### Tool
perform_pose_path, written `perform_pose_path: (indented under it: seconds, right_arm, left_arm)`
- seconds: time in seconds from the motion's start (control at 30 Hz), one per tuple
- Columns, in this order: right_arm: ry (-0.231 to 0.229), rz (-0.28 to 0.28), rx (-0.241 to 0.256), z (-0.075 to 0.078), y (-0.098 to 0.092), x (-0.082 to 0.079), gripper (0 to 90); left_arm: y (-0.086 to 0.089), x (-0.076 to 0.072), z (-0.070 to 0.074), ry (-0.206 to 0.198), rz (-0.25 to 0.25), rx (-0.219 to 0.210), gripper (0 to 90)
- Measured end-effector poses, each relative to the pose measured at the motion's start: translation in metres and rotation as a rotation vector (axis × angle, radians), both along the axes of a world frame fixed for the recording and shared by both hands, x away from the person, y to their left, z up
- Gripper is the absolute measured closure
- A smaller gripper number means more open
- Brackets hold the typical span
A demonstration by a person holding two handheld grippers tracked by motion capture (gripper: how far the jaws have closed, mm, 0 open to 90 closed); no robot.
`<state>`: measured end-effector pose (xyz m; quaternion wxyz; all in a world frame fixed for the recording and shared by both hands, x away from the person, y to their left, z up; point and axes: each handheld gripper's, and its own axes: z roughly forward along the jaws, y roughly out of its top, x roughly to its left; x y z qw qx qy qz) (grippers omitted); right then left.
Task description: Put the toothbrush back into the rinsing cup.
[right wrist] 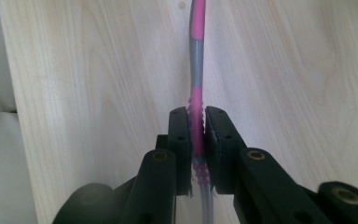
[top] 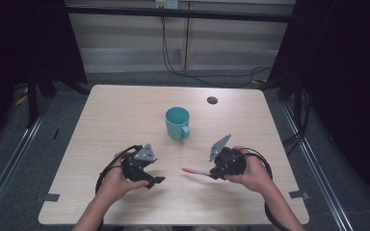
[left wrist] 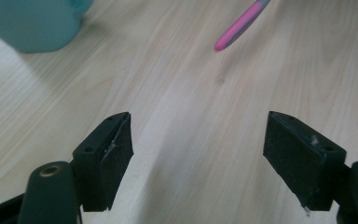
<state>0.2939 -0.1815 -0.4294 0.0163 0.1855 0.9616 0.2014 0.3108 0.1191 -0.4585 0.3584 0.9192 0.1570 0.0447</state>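
Two handheld grippers sat low in the frame over a pale wooden counter (top: 115, 120). At lower left, the left gripper (top: 155, 182) gaped wide, empty. A teal mug (top: 178, 123) stood at centre. At lower right, the right gripper (top: 213, 173) clamped a pink-and-grey toothbrush (top: 196, 171) pointing left.

Light wood table (top: 125, 120), grey floor (top: 9, 159), black curtains (top: 347, 72).
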Motion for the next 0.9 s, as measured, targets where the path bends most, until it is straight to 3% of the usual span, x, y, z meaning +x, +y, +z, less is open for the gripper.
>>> perform_pose_path:
  seconds: [0.1, 0.43, 0.7, 0.9]
  right_arm:
    - [0.005, 0.004, 0.012, 0.001, 0.003, 0.001, 81.5]
    - [0.005, 0.049, 0.041, 0.005, 0.016, 0.003, 81.6]
    - [-0.003, 0.079, 0.068, 0.010, 0.021, 0.002, 81.6]
    - [0.001, 0.096, 0.062, 0.011, 0.026, 0.000, 81.5]
  left_arm:
    - [-0.009, 0.001, 0.003, -0.004, -0.036, 0.043, 27.0]
    - [-0.039, 0.000, 0.008, -0.044, -0.127, 0.129, 37.1]
    - [-0.064, -0.002, 0.009, -0.087, -0.206, 0.173, 46.9]
    - [-0.075, -0.006, 0.008, -0.107, -0.242, 0.202, 57.0]
